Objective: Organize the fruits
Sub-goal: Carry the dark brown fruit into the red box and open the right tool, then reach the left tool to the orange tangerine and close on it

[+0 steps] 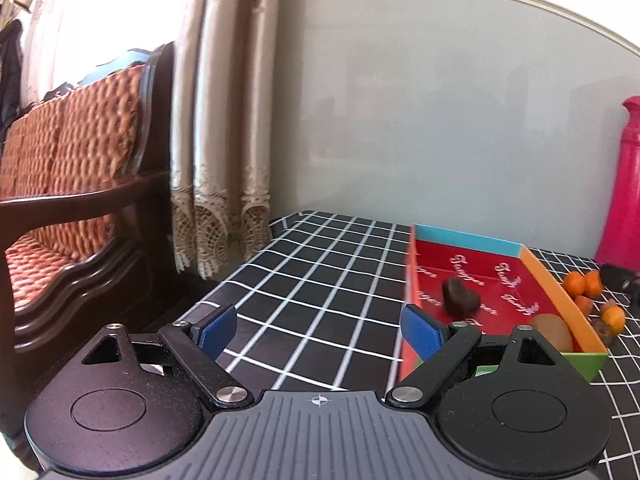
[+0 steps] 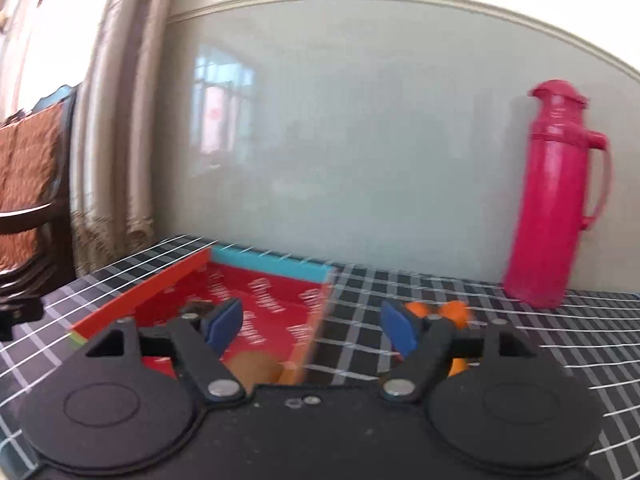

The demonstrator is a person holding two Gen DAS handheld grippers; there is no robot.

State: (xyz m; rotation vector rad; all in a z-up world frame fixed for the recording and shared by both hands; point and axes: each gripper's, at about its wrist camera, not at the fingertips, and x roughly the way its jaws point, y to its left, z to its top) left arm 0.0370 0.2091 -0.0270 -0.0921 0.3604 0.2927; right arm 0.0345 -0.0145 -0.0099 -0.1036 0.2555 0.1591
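Observation:
A red cardboard tray (image 1: 508, 276) with blue, orange and green walls lies on the checked table. In it are a dark brown fruit (image 1: 460, 297) and a tan kiwi (image 1: 554, 330). Several small orange fruits (image 1: 584, 283) lie on the cloth right of the tray. My left gripper (image 1: 318, 330) is open and empty, over the cloth left of the tray. In the blurred right wrist view my right gripper (image 2: 310, 326) is open and empty above the tray's right wall (image 2: 316, 320), with the orange fruits (image 2: 452, 312) behind its right finger and the kiwi (image 2: 256, 368) below.
A pink thermos (image 2: 554, 200) stands at the back right against the grey wall; it also shows in the left wrist view (image 1: 624, 192). A wooden sofa with orange cushions (image 1: 68, 184) and a curtain (image 1: 220, 120) are left of the table. A dark object (image 1: 620, 276) lies near the thermos.

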